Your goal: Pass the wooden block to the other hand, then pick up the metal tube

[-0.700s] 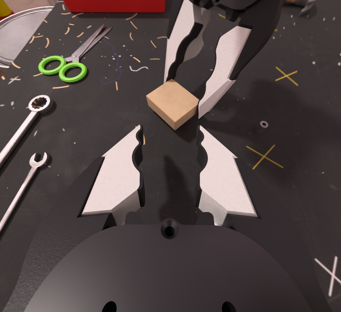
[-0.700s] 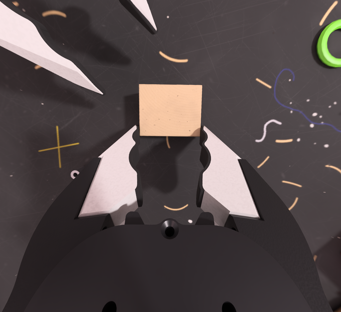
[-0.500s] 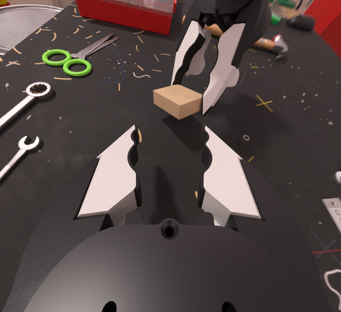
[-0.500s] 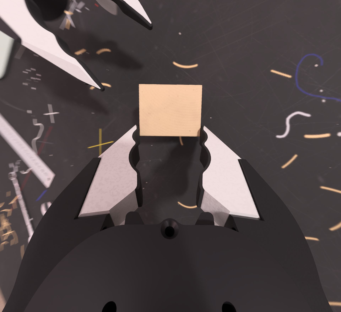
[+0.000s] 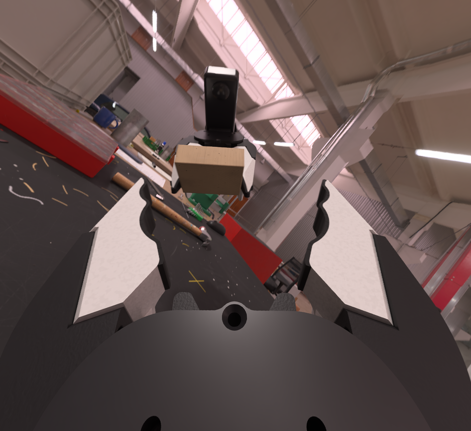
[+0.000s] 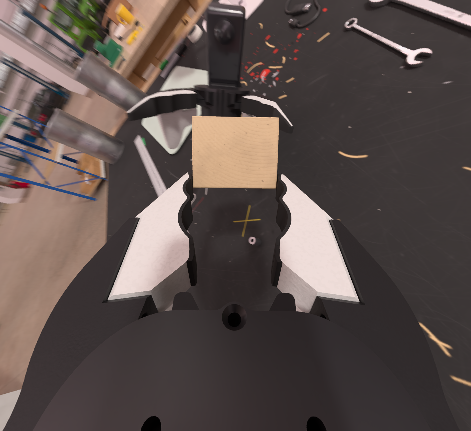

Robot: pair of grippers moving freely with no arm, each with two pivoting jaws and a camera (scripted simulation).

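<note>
Since the earlier frames we have lifted both grippers off the black scratched bench top and turned to face each other in the air, where before they pointed down at the bench.

From the left wrist view, our left gripper stands wide apart and empty, its white angular fingers framing the square pale wooden block, which hangs a little beyond the tips. From the right wrist view, our right gripper pinches the near edge of that block between its fingertips, and the left gripper spreads open just behind it.

We judge the handover not yet done: the left must move in, clamp, and the right let go. Two dull grey metal tubes lie at the bench's left edge, smooth and round; which one is meant we cannot tell. Neither is touched. The block shows fine grain, flat faces and sharp corners. Curled shavings and bright steel spanners lie scattered far right.
</note>
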